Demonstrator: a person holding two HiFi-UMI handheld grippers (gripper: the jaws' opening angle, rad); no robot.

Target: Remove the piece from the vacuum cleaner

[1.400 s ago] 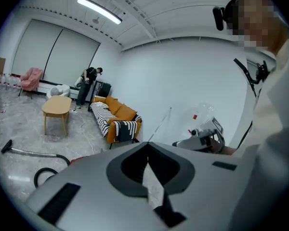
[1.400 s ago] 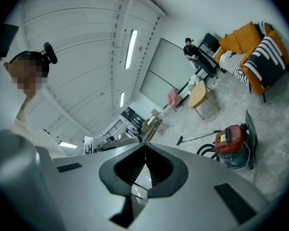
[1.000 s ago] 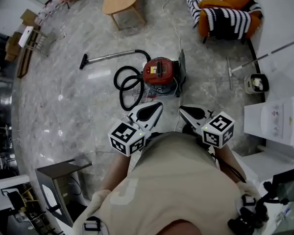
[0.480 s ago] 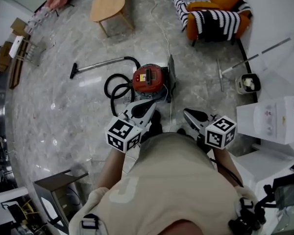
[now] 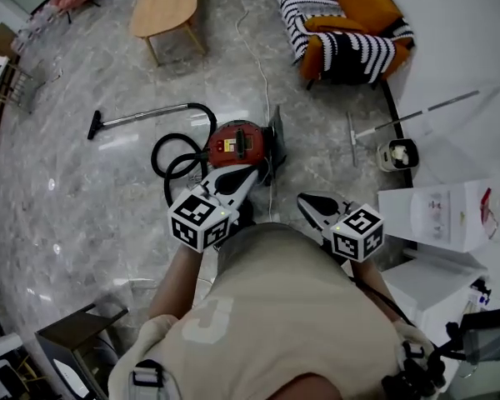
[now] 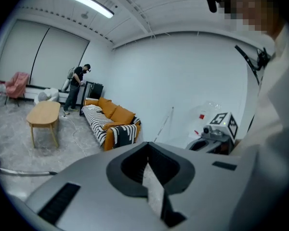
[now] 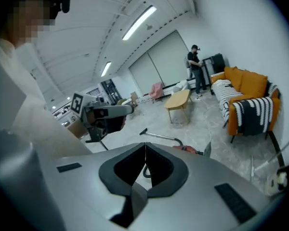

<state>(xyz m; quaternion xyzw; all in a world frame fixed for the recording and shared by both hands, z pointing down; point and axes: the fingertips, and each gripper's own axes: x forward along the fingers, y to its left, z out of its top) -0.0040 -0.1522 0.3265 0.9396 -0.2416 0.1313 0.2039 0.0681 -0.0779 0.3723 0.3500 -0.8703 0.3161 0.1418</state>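
A red canister vacuum cleaner (image 5: pixel 237 144) stands on the marble floor. Its black hose (image 5: pixel 173 162) lies coiled to its left, and its metal wand (image 5: pixel 142 116) stretches away to the left. A dark flat panel (image 5: pixel 277 138) stands upright against its right side. My left gripper (image 5: pixel 248 172) is shut and empty, its tips just in front of the vacuum's near side. My right gripper (image 5: pixel 304 199) is also shut and empty, lower and to the right of the vacuum. The right gripper view shows the vacuum (image 7: pixel 186 150) just past that gripper's (image 7: pixel 145 144) closed tips. My left gripper (image 6: pixel 148 144) points toward the sofa.
A wooden table (image 5: pixel 165 2) and an orange sofa with striped throws (image 5: pixel 342 23) stand at the far side. A white cord (image 5: pixel 262 73) runs across the floor. A mop (image 5: pixel 417 111), a bucket (image 5: pixel 397 152) and a white dispenser (image 5: pixel 437 215) are on the right. A person (image 7: pixel 195 69) stands far off.
The view has moved forward across the floor, so the vacuum now lies nearer, close under the left gripper's tips. Both grippers stay shut and empty.
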